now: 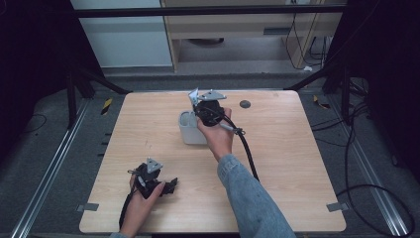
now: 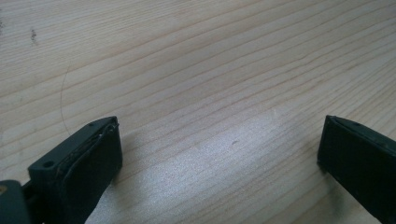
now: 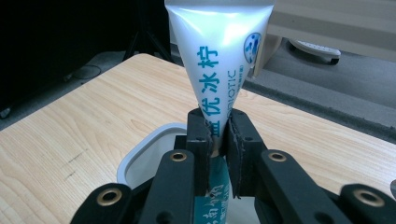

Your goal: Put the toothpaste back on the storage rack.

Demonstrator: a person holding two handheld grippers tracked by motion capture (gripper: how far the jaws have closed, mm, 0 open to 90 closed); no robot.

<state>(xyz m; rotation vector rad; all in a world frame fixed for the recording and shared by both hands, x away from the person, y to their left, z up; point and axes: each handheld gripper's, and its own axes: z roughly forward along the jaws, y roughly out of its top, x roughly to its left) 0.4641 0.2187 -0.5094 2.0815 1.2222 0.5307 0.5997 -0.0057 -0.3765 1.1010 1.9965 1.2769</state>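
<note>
Item: tube (image 3: 219, 60), pinched upright by right gripper (image 3: 219, 140) over cup (image 3: 140, 154) (left gripper (image 2: 219, 154) idle, jaws wide, on table (image 2: 187, 56)); step: insertion; next: lower, release.

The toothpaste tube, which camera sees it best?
The right gripper view: the tube stands close up, clamped between the right gripper's jaws above the white cup. In the high view the tube is small and edge-on.

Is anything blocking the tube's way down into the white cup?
Nothing visible. The right tool holds the tube upright directly over the cup, whose opening looks free beneath it.
</note>
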